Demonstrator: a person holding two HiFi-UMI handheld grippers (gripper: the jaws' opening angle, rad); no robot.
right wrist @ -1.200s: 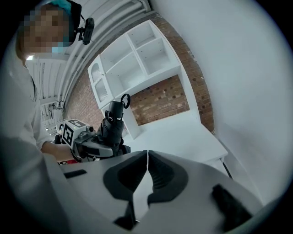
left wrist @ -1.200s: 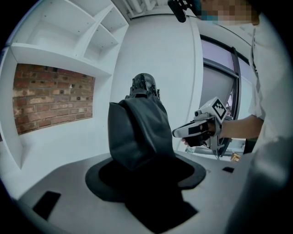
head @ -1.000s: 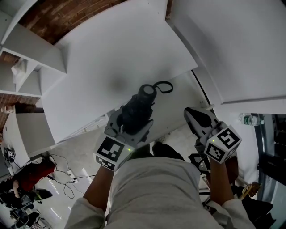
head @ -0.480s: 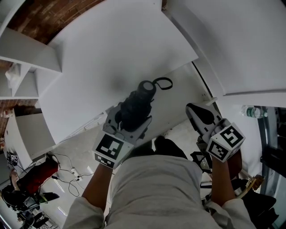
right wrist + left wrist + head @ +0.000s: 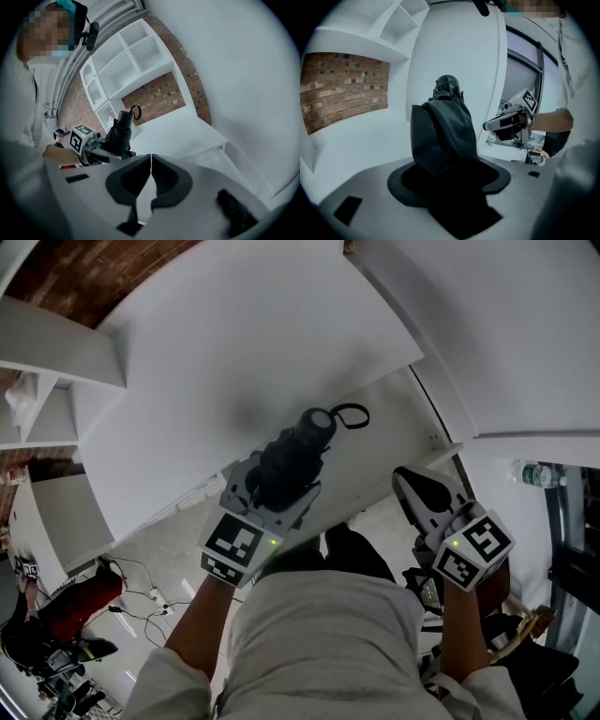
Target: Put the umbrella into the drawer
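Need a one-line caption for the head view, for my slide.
Left gripper holds a folded black umbrella over a white surface; right gripper, shut and empty, beside it.

A white open-cubby shelving unit [image 5: 126,61] is backed by a red brick wall [image 5: 342,89]. A clear plastic bottle [image 5: 527,472] sits far right; dark cables [image 5: 155,598] trail over the floor.

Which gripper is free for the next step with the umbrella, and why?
The right gripper. Its fingers are shut together with nothing between them, so it is likely free to work. The left gripper is closed on the folded black umbrella.
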